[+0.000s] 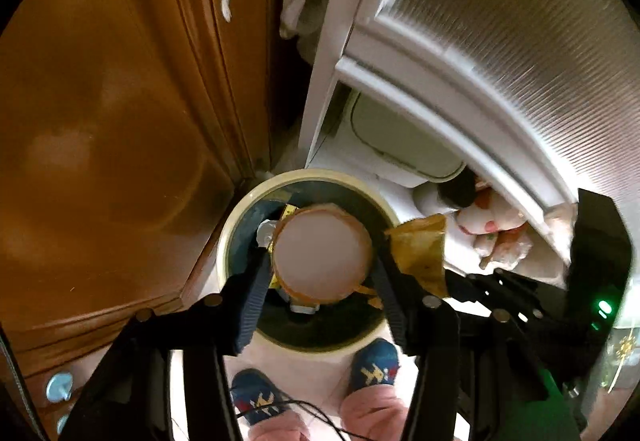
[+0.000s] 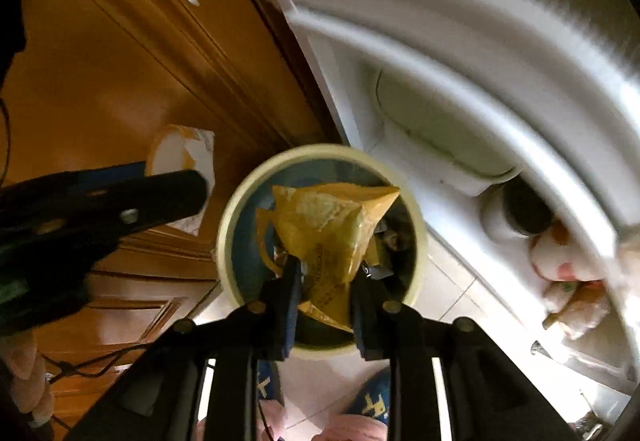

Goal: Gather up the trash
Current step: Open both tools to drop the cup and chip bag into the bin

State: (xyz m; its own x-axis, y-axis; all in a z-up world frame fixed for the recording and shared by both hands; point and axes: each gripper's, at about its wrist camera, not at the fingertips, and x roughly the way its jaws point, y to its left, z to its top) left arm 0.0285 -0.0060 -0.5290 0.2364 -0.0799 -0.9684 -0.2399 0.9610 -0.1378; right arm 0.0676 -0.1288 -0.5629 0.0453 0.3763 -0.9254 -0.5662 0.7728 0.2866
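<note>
Above the round bin (image 1: 240,217) on the floor, between the wooden cabinet (image 1: 100,121) and the white door (image 1: 480,41), we hold both pieces of trash so they can fall straight in. On the left, the left gripper (image 1: 322,261) has its pads around a paper cup (image 1: 324,253), orange-rimmed, its pale mouth towards us. On the right, the right gripper (image 2: 326,273) pinches a crumpled yellow wrapper (image 2: 328,229), hanging over the bin's dark inside.

Left gripper (image 1: 322,255): points down over the bin — round cup (image 1: 323,256) between its pads
Bin (image 1: 240,217): cream rim, dark inside
Yellow wrapper (image 1: 420,249): right of cup
Feet (image 1: 374,363): blue slippers below bin
</note>
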